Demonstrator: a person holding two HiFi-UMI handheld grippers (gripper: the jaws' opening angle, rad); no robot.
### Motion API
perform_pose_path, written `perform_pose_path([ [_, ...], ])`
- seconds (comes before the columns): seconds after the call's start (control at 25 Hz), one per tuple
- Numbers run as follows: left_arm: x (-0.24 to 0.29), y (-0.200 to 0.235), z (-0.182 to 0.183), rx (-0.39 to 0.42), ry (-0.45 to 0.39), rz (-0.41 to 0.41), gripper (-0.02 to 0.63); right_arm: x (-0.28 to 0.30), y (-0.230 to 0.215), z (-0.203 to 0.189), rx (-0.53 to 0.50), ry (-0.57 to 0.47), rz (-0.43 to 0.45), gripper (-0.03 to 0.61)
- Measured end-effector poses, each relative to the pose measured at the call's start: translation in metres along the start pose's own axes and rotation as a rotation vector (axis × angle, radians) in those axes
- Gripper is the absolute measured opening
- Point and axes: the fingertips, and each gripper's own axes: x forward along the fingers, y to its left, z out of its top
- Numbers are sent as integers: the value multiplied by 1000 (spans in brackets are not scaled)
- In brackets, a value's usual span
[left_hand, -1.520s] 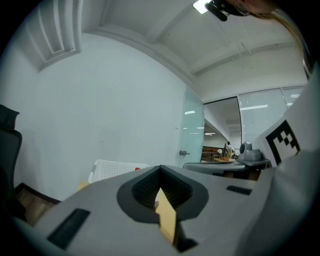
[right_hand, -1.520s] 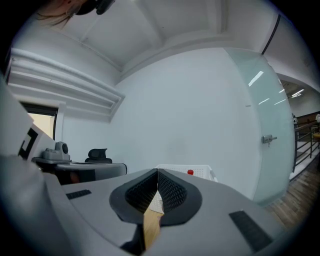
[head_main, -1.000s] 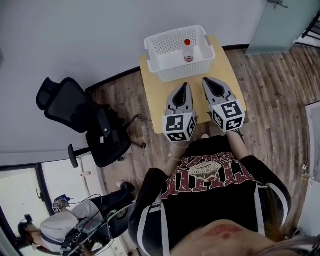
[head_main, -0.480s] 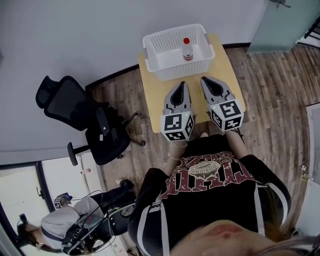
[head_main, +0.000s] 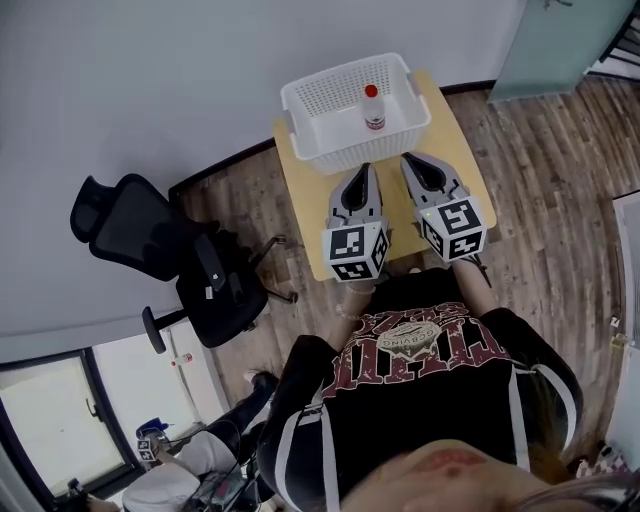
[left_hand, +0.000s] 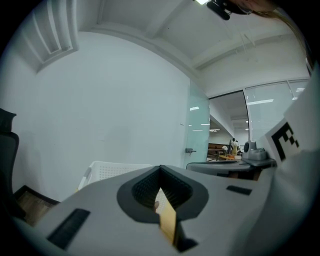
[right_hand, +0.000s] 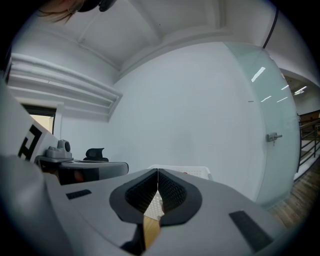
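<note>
The left hand-held gripper (head_main: 362, 170) and right hand-held gripper (head_main: 408, 160), jaws together and empty, hover by the near side of the basket (head_main: 345, 160) on the worktop (head_main: 305, 210). The small bottle (head_main: 373, 107) standing inside looks light, slippery and tippy; best gripped round its body.

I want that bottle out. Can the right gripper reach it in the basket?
Probably yes: the bottle stands alone in the open-topped basket just ahead of the right gripper; it must clear the near wall and open its shut jaws.
</note>
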Motion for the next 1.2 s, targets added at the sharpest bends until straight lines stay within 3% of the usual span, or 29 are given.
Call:
perform_pose_path([
  [1.2, 63, 79, -13, -30, 84, -124, 38, 102, -13, -14, 18, 67, -130, 18],
])
